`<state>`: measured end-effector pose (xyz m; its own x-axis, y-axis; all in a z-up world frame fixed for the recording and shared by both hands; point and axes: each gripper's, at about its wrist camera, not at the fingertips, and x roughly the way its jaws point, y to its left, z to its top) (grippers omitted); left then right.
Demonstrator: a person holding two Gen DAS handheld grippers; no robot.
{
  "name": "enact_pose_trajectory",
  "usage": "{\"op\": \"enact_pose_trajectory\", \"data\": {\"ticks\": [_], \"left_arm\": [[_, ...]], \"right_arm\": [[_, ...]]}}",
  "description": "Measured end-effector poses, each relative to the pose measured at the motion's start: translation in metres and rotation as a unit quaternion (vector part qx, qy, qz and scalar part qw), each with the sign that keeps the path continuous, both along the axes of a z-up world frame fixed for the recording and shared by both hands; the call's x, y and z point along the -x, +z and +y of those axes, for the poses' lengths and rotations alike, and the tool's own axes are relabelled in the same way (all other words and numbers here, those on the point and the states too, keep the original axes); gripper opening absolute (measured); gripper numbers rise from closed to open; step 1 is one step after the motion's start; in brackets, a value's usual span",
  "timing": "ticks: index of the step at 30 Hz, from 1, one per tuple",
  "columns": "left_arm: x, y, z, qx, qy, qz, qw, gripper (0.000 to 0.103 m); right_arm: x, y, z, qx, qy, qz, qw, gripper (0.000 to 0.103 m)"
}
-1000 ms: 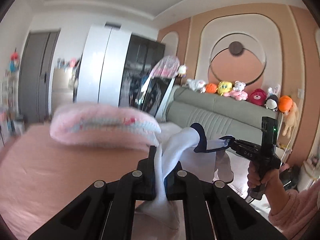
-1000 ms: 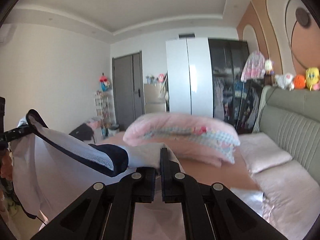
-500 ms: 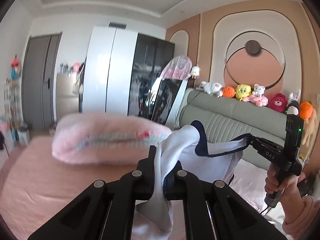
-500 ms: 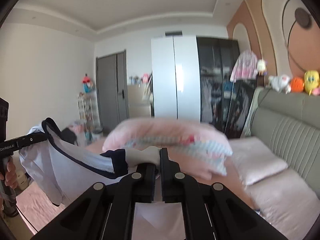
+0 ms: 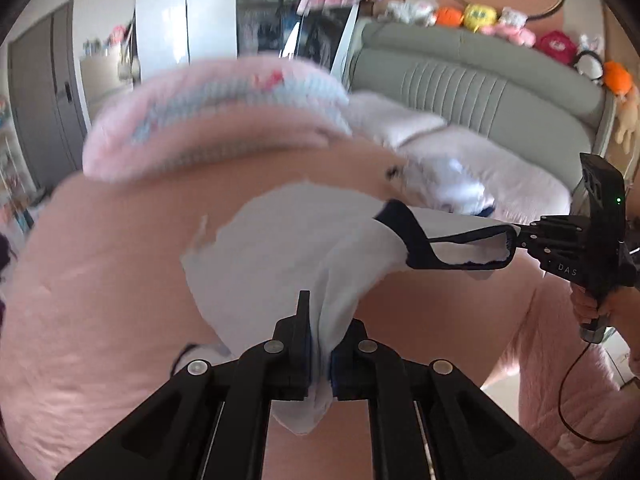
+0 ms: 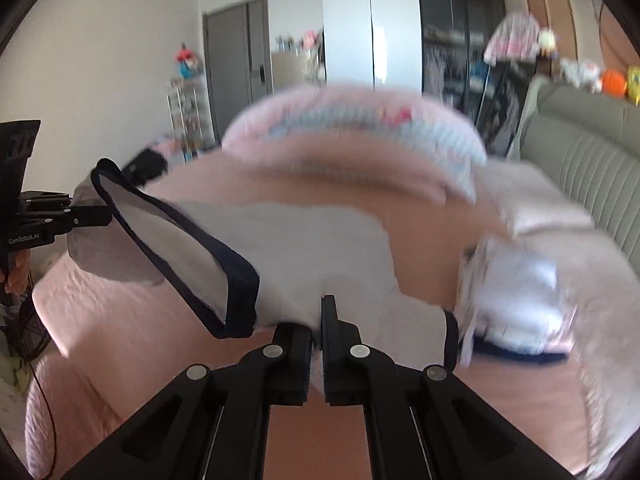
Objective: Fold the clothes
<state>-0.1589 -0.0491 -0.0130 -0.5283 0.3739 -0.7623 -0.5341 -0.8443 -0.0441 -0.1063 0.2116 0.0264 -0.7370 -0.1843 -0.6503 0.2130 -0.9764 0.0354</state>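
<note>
Two claws, left claw (image 5: 320, 344) and right claw (image 6: 318, 340), pinch one white shirt (image 5: 280, 240).

Black tools (image 5: 320, 344), seemingly fuzzy pink sleeve (image 5: 568, 400)

Both wrist cams are looking down along their fingers, close over the bed (image 5: 100, 320) — sharing the white garment (image 5: 280, 240), w/ each seeing the other gripper.

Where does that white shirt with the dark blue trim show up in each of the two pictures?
Left wrist view: the white shirt fills the centre, pinched in the left tongs at the bottom and stretched to the right tongs at the right edge.
Right wrist view: the shirt spans the centre and left, above the right tongs.
Shared landmark: the pink folded quilt behind it.
</note>
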Motion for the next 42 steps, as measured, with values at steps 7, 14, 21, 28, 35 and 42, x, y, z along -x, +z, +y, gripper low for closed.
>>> {"op": "enact_pose_trajectory", "data": {"ticks": [7, 14, 21, 28, 35, 42], "left_arm": [[-0.014, -0.143, 0.004, 0.068, 0.019, -0.192, 0.9788, 0.013], [-0.041, -0.084, -0.045, -0.139, 0.106, -0.144, 0.974, 0.057], [-0.024, -0.097, -0.037, -0.094, 0.161, -0.1, 0.9773, 0.057], [-0.024, -0.137, 0.009, 0.007, 0.113, -0.17, 0.979, 0.057], [-0.087, -0.148, 0.009, 0.018, 0.088, -0.162, 0.9827, 0.057], [-0.094, -0.106, -0.034, -0.117, 0.133, -0.135, 0.9749, 0.057]], "right_arm": [[-0.017, -0.159, -0.022, -0.063, 0.028, -0.201, 0.977, 0.003], [-0.027, -0.124, 0.005, 0.021, 0.028, -0.18, 0.983, 0.004], [0.002, -0.097, 0.025, 0.144, 0.02, -0.161, 0.976, 0.005], [0.037, -0.147, -0.022, 0.024, 0.011, -0.224, 0.974, 0.027], [-0.017, -0.162, -0.026, -0.023, 0.033, -0.204, 0.978, 0.032], [-0.021, -0.147, -0.007, -0.002, 0.039, -0.245, 0.969, 0.035]]}}
